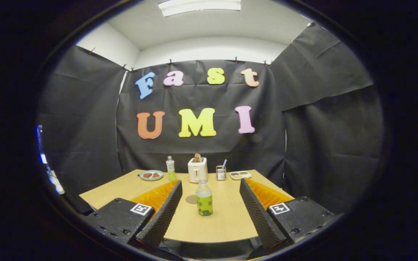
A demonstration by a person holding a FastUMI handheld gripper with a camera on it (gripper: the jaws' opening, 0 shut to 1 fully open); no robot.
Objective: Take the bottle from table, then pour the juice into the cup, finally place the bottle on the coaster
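Note:
A clear bottle (204, 200) with a green label and green juice in its lower half stands upright on the wooden table (227, 221). It is between the lines of my two fingers and a little short of their tips. My gripper (210, 181) is open wide and touches nothing. A small round brown coaster (191, 199) lies flat just left of the bottle and slightly behind it. At the back of the table stands a small metal cup (221, 173) with a stick poking out of it.
Along the table's far edge stand a round plate with dark food (151, 175), a second bottle with green liquid (171, 169), a white toaster with bread in it (197, 169) and a small flat tray (240, 175). Black cloth walls close in the booth.

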